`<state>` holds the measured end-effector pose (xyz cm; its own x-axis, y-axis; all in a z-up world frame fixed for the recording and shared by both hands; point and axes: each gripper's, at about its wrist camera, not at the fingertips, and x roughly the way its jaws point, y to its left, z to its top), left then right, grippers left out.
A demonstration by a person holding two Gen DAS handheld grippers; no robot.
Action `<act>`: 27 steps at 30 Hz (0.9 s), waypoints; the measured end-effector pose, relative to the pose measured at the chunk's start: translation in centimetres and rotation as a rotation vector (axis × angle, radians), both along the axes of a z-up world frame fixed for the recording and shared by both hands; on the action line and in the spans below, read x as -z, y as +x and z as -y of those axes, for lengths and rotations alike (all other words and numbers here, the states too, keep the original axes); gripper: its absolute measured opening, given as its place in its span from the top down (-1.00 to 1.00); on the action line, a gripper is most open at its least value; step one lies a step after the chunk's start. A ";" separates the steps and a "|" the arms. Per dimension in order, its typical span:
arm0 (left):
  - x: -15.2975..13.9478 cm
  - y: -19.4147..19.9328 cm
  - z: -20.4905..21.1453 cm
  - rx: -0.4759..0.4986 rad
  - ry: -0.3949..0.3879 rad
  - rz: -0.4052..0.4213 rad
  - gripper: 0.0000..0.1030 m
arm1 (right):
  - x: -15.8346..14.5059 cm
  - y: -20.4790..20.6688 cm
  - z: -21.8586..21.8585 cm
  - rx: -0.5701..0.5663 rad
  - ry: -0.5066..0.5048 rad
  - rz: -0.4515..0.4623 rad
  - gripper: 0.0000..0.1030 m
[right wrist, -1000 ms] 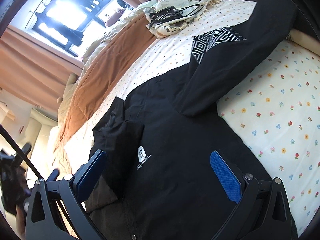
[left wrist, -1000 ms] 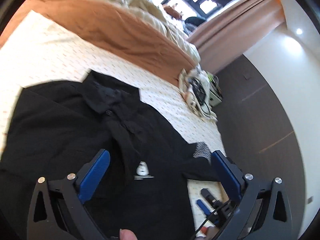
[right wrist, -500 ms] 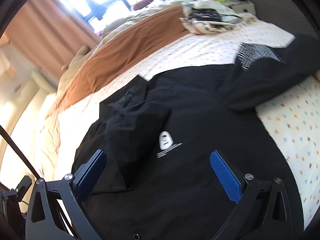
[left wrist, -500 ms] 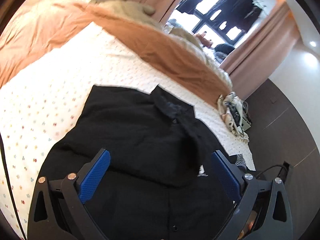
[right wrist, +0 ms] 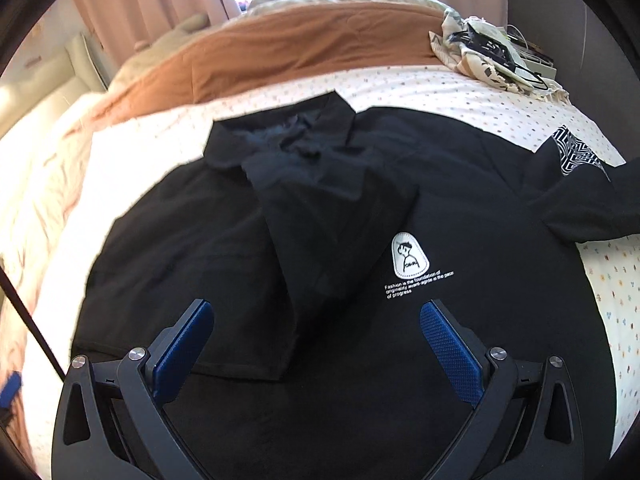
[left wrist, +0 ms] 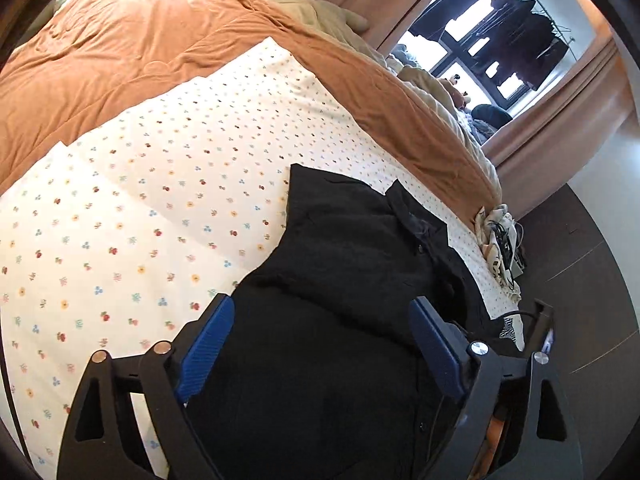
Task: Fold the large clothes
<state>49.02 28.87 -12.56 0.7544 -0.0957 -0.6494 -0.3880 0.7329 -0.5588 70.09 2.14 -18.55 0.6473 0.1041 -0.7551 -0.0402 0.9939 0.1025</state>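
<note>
Two claws hang over a black shirt (right wrist: 460, 208) spread on a bed, and neither holds anything. In the left wrist view, the left claw (left wrist: 320, 344) fills the lower middle of the frame with its blue pads (left wrist: 206, 346) well apart; its jaws have just been closing a little, yet they stand wide, with dark cloth seen beyond the gap and nothing pressed between them. In the right wrist view, the right claw (right wrist: 316, 350) sits at the bottom centre, its jaws likewise spread and empty above the shirt's front. The shirt lies flat on a floral bedsheet (left wrist: 132, 216), collar toward the top of the frame, with one sleeve folded inward across the chest at centre and the other sleeve stretched out to the right edge, showing a black-and-white patterned patch (right wrist: 576, 156). A white badge (right wrist: 410, 260) with small white lettering below it sits right of centre. Beyond the sheet, an orange blanket (left wrist: 132, 44) crosses the upper part of both views. A heap of cloth and cables (right wrist: 492, 52) rests at the upper right, near the bed's corner.
</note>
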 end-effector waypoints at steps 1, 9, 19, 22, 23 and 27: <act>-0.1 -0.1 0.0 0.004 0.012 -0.002 -0.75 | 0.3 0.4 0.0 0.012 -0.004 -0.006 -1.00; 0.1 -0.5 0.3 0.029 0.106 -0.058 -0.75 | 0.7 1.1 5.1 0.153 0.267 -0.022 -1.00; 1.2 1.3 1.2 0.078 0.058 -0.044 -0.75 | 1.6 -0.6 11.7 0.206 0.576 -0.052 -0.83; 1.5 2.1 1.8 0.094 0.057 -0.033 -0.75 | 2.2 -0.9 14.0 0.227 0.640 -0.052 -0.83; 1.6 2.3 1.9 0.098 0.054 -0.031 -0.75 | 2.2 -1.2 14.6 0.233 0.650 -0.050 -0.83; 2.6 3.5 2.5 0.111 0.053 -0.029 -0.52 | 2.0 -1.5 16.5 0.259 0.629 -0.030 -0.81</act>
